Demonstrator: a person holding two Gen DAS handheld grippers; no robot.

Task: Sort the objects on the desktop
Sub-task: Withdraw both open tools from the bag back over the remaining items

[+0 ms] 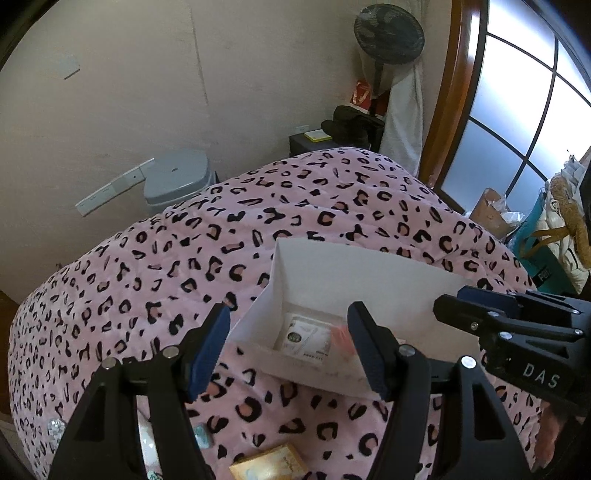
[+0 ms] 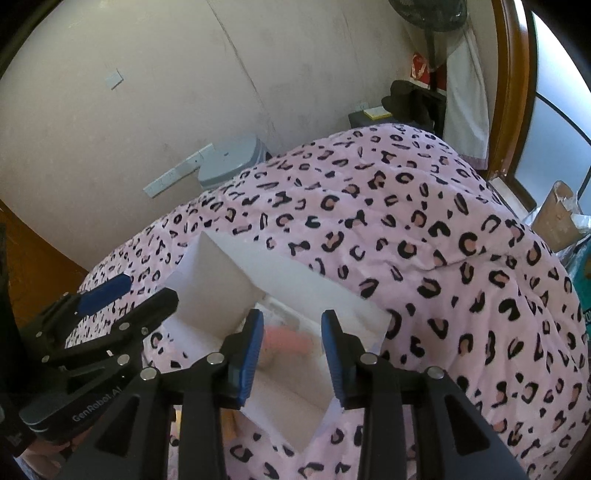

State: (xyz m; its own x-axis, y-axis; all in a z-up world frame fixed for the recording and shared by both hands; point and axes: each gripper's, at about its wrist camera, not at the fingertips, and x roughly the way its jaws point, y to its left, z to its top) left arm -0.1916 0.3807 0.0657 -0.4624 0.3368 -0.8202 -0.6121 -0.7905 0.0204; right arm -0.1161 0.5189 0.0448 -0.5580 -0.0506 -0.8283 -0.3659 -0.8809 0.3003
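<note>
A white open-topped box (image 1: 369,266) sits on a pink leopard-print blanket (image 1: 258,221). Inside lie a white packet with a green label (image 1: 306,338) and a pink object (image 1: 340,332), which shows blurred in the right wrist view as the pink object (image 2: 284,338). My right gripper (image 2: 292,316) hangs over the box (image 2: 221,288), jaws apart, pads touching nothing; the pink object lies below them. My left gripper (image 1: 289,310) stands open over the box's near left edge, holding nothing. Each gripper shows in the other's view: right gripper (image 1: 456,299), left gripper (image 2: 147,290).
On the blanket in front of the box lie a tan flat box (image 1: 269,463), a small teal item (image 1: 203,435) and a glittery item (image 1: 55,430). Beyond the bed stand a grey bin (image 1: 177,177), a dark side table (image 1: 310,144) and a fan (image 1: 388,33). Bags (image 1: 554,229) crowd the right.
</note>
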